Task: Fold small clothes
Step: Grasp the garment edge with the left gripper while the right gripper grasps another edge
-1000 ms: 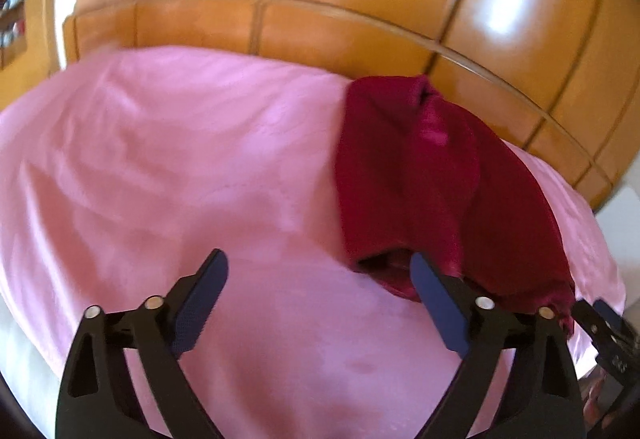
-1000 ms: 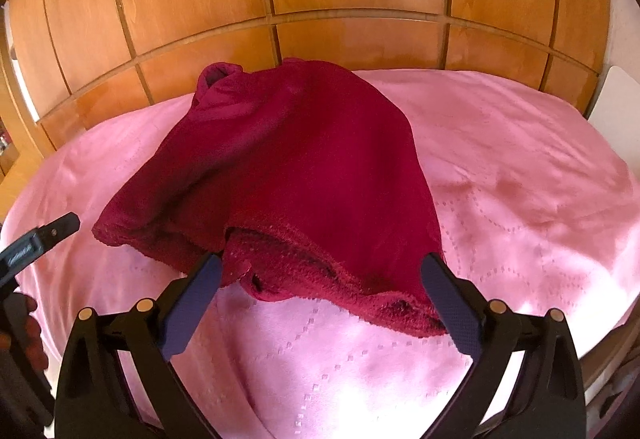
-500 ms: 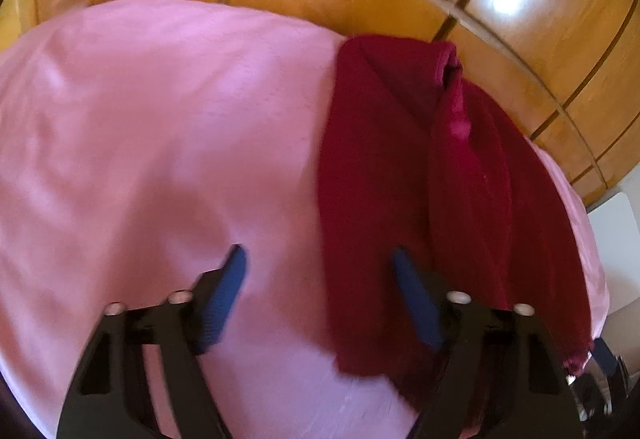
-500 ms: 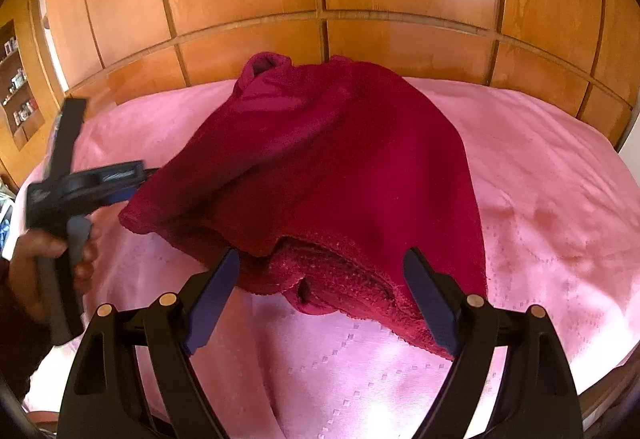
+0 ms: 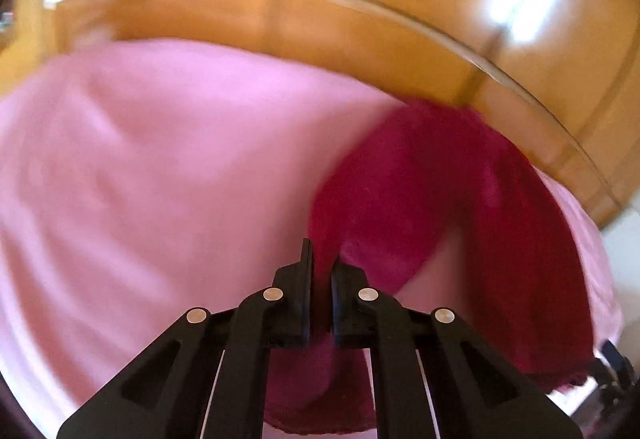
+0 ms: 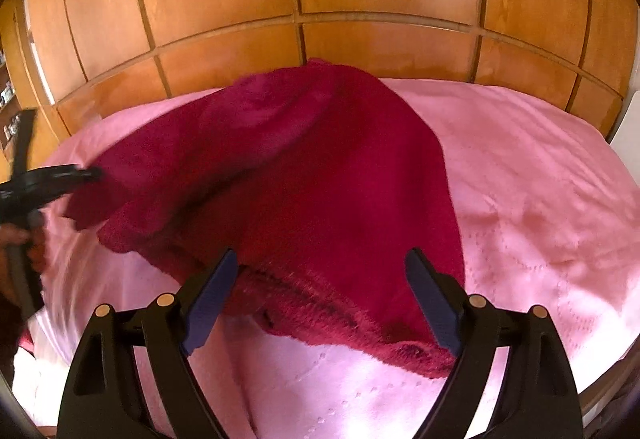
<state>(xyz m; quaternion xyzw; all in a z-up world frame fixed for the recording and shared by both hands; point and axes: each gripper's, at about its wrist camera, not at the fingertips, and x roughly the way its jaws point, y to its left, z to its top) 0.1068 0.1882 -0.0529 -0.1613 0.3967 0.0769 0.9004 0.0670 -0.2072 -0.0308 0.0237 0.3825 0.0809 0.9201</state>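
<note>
Barely begun: the red garment [image 6: 320, 175] is pinched at one edge by the left gripper [image 5: 320, 271], whose jaws have just been closing on it, while the right gripper [image 6: 320, 303] is held spread over the near hem; folding on the bed [image 6: 540, 179] is left.

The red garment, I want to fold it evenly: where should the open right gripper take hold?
The red garment shows a thick near hem lying between the right gripper fingers. Probably pinch its near right corner, coming low from the front edge, opposite the left gripper, which is shut on the other corner.
</note>
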